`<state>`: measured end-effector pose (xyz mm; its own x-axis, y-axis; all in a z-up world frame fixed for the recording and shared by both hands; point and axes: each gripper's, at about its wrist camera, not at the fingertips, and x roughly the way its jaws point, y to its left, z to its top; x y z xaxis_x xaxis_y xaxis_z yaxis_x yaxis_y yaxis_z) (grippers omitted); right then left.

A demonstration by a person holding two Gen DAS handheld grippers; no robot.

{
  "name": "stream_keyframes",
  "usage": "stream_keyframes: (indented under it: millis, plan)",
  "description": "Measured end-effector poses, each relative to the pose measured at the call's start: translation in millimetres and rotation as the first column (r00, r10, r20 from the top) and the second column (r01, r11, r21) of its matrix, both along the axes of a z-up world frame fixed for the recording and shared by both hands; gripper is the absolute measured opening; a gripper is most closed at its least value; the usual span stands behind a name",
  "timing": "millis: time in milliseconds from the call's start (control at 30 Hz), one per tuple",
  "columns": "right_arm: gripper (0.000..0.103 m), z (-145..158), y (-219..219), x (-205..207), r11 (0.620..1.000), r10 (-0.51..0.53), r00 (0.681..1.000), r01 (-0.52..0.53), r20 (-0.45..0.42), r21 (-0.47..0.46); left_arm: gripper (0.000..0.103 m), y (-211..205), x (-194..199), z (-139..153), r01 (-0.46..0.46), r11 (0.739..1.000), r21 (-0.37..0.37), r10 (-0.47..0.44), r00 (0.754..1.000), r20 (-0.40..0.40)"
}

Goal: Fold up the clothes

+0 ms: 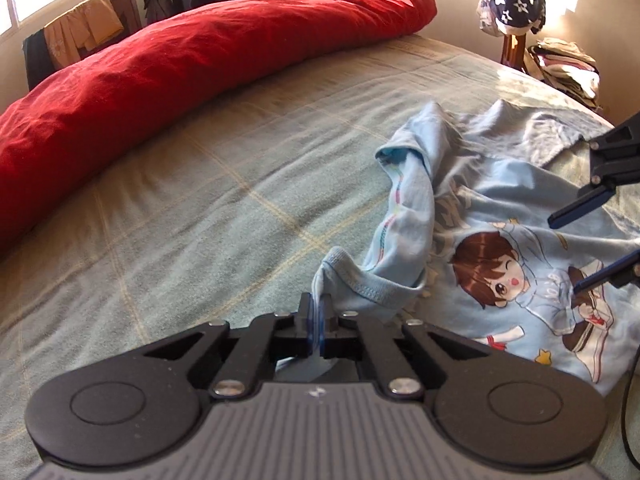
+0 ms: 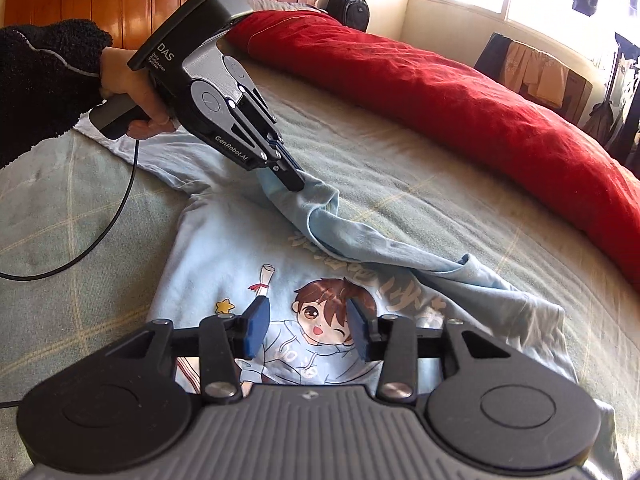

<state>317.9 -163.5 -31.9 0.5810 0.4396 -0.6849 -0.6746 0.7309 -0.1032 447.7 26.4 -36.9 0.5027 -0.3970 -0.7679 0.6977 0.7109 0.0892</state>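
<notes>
1. On the bed (image 2: 400, 168), our blue shirt (image 2: 224, 264) lies picture side up, near us and close to the right edge in the left wrist view. A red quilt (image 2: 480, 112) lies along the far side.
2. Our left gripper (image 2: 294, 184) is pinched tight on a sleeve (image 1: 404, 216) end. The cuff sits between its jaws.
3. Our right gripper (image 2: 306, 334) hangs over the cartoon kid (image 2: 324, 320), jaws about half wide, with nothing held.
4. We think we are at the sleeve fold. The sleeve is pulled up and lies as a twisted rope across the chest.
5. Next, we should lay the sleeve flat on the shirt and smooth it. The right gripper may need to pin the cloth so the shirt does not slide.
6. The shirt's long way runs from the left gripper's side, at left in the right wrist view, to the right. We cannot tell which end is the neck.
7. The sleeve runs slantwise, from the left gripper toward the far right of the shirt.
</notes>
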Motion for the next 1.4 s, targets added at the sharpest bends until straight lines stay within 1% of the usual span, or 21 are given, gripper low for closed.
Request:
stream_keyframes:
  millis: [133, 200, 267, 367, 500, 567, 633, 733, 767, 800, 833, 867, 933, 1033, 1167, 1300, 1400]
  plan:
    - [0.05, 6, -16, -2, 0.998, -0.052, 0.999, 0.052, -0.008, 0.026, 0.0, -1, 27, 10, -0.083, 0.997, 0.001, 0.083, 0.995, 0.056]
    - [0.05, 8, -26, -3, 0.995, -0.085, 0.996, 0.085, -0.007, 0.042, 0.0, -2, 45, 12, -0.132, 0.991, 0.006, 0.131, 0.988, 0.084]
    - [0.05, 10, -35, -6, 0.993, -0.107, 0.994, 0.108, -0.016, 0.054, 0.0, -5, 62, 11, -0.179, 0.984, 0.004, 0.177, 0.98, 0.093]
    - [0.05, 11, -46, -9, 0.989, -0.137, 0.99, 0.138, -0.018, 0.048, 0.0, -8, 85, 5, -0.229, 0.973, -0.004, 0.229, 0.97, 0.087]
    - [0.05, 14, -60, -3, 0.984, -0.171, 0.985, 0.171, -0.005, 0.037, 0.0, -14, 103, -22, -0.278, 0.961, 0.014, 0.277, 0.96, 0.03]
    - [0.05, 21, -68, 11, 0.984, -0.174, 0.985, 0.174, 0.017, 0.03, 0.0, -14, 103, -38, -0.282, 0.959, 0.037, 0.282, 0.959, 0.009]
    - [0.05, 30, -76, 36, 0.984, -0.175, 0.984, 0.174, 0.026, 0.04, 0.001, -11, 99, -46, -0.284, 0.958, 0.041, 0.284, 0.959, 0.003]
    - [0.049, 39, -84, 92, 0.981, -0.19, 0.981, 0.188, 0.048, 0.037, 0.001, -6, 96, -51, -0.296, 0.955, 0.023, 0.297, 0.955, -0.013]
    - [0.045, 37, -85, 113, 0.979, -0.201, 0.979, 0.2, 0.041, 0.031, 0.001, -5, 96, -51, -0.301, 0.954, 0.015, 0.301, 0.953, -0.018]
    - [0.036, 31, -84, 135, 0.977, -0.211, 0.977, 0.21, 0.015, 0.023, 0.001, -4, 97, -52, -0.302, 0.953, 0.013, 0.303, 0.953, -0.02]
    - [0.011, 26, -84, 158, 0.975, -0.22, 0.975, 0.221, -0.011, 0.015, 0.001, -4, 97, -54, -0.303, 0.953, 0.012, 0.304, 0.953, -0.021]
    - [0.003, 18, -83, 177, 0.973, -0.228, 0.973, 0.229, -0.042, 0.009, 0.001, -4, 97, -56, -0.305, 0.952, 0.012, 0.305, 0.952, -0.02]
    - [0.003, -3, -81, 208, 0.971, -0.237, 0.965, 0.238, -0.111, 0.001, 0.001, -4, 95, -57, -0.308, 0.951, 0.007, 0.308, 0.951, -0.018]
    - [0.002, -28, -73, 229, 0.974, -0.226, 0.959, 0.225, -0.168, -0.023, 0.001, 2, 96, -59, -0.312, 0.95, -0.017, 0.312, 0.95, -0.032]
    - [0.002, -38, -63, 223, 0.989, -0.15, 0.969, 0.148, -0.195, -0.028, 0.001, 7, 97, -61, -0.311, 0.95, -0.036, 0.31, 0.95, -0.042]
    - [0.002, -48, -45, 210, 0.986, -0.084, 0.976, 0.052, -0.203, -0.157, 0.001, 9, 95, -64, -0.315, 0.948, -0.046, 0.313, 0.949, -0.042]
    - [0.002, -45, -37, 205, 0.976, -0.043, 0.982, 0.002, -0.184, -0.218, 0.001, 10, 96, -64, -0.314, 0.948, -0.049, 0.313, 0.949, -0.038]
